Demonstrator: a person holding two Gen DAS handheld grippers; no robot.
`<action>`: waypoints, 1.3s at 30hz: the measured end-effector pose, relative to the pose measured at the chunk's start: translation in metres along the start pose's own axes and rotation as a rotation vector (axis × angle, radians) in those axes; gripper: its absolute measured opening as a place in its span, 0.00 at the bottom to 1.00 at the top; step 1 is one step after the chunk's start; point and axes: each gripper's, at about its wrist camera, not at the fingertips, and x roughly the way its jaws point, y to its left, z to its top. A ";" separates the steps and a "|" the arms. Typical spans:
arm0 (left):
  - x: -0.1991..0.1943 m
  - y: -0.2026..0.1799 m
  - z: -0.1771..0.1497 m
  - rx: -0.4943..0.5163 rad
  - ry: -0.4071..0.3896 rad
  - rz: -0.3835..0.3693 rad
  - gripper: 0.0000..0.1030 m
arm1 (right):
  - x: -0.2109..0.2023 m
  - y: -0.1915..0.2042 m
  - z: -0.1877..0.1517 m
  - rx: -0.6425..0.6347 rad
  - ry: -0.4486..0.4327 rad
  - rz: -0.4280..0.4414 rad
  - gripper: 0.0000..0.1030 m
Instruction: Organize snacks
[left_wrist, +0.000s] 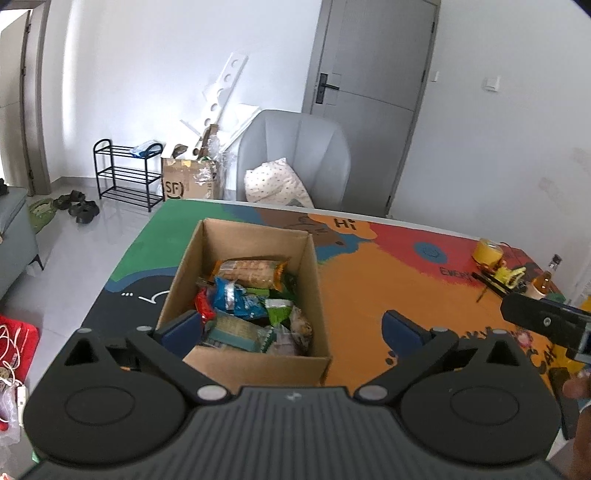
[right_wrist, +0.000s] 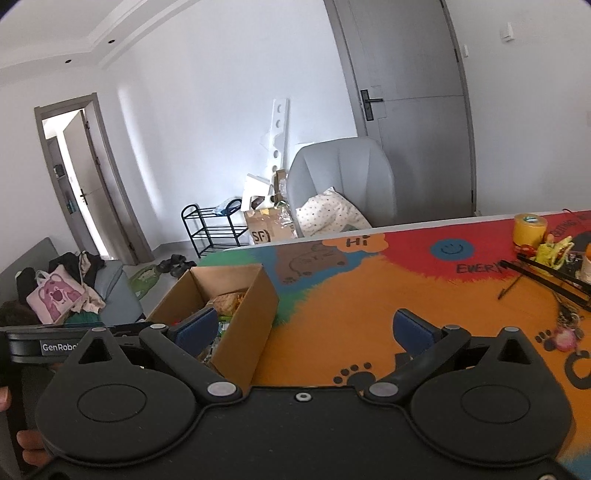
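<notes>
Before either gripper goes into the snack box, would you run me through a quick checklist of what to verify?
1. Left gripper open, holding nothing: ok.
2. Right gripper open, holding nothing: ok.
3. Cardboard box upright, top open: ok.
4. Snack packets reachable from above: ok, piled loosely.
5. Orange tablecloth beside box clear for sorting: ok.
6. Packets buried lower in the box: cannot tell.

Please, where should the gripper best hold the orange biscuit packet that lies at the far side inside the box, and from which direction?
Probably across its short width near the middle, coming straight down from above. The orange biscuit packet lies flat on top of the other snacks, long side across the cardboard box, and the walls block any sideways approach. The left gripper is open.
</notes>
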 end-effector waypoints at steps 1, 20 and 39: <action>-0.002 -0.001 -0.001 0.005 0.002 -0.001 1.00 | -0.004 0.000 0.000 -0.002 -0.003 -0.004 1.00; -0.067 -0.024 -0.007 0.141 -0.057 0.014 1.00 | -0.070 0.008 0.006 -0.043 0.012 -0.037 1.00; -0.115 0.003 -0.007 0.118 -0.104 -0.002 1.00 | -0.096 0.009 0.008 -0.052 -0.008 -0.031 1.00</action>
